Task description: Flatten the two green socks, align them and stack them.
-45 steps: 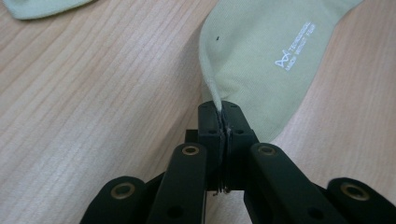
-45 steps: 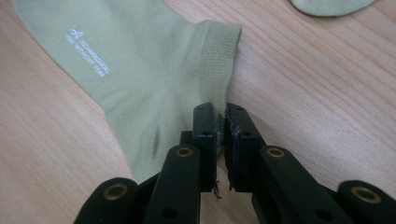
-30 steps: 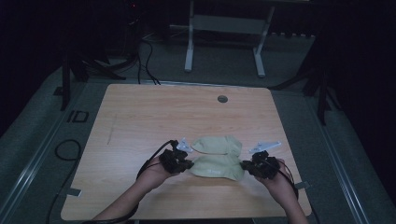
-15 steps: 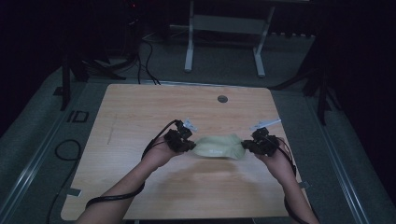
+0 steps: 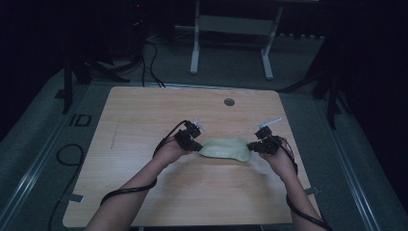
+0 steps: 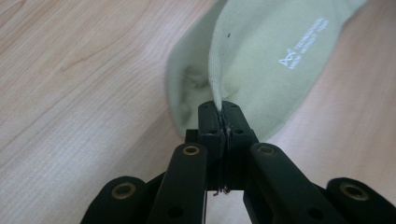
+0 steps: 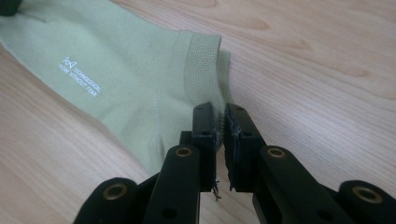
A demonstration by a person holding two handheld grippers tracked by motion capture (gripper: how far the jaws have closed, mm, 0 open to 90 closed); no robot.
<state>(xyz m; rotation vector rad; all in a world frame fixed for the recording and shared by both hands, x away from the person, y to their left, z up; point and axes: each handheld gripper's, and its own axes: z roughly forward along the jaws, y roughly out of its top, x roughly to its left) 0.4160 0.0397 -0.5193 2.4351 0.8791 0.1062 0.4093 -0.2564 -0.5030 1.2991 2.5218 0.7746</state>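
A pale green sock [image 5: 224, 148] with small white lettering lies stretched between the two grippers on the wooden table [image 5: 144, 115]. My left gripper [image 5: 196, 146] is shut on the sock's left end; in the left gripper view the fabric edge [image 6: 215, 88] is pinched between the jaws of the left gripper [image 6: 222, 109]. My right gripper [image 5: 254, 147] is shut on the right end; in the right gripper view the right gripper [image 7: 222, 116] clamps the ribbed cuff [image 7: 203, 65] of the sock [image 7: 121, 74]. The sock [image 6: 261, 60] hangs slightly off the wood near each grip.
A small round grommet [image 5: 229, 102] sits near the table's far edge. Cables trail from both grippers along the person's forearms [image 5: 139, 180]. Beyond the table, a white frame [image 5: 231, 29] stands on the dark floor.
Both hands have carried the sock away from the person, toward the table's middle. The sock, folded wide before, now looks narrower and stretched flat between the grippers.
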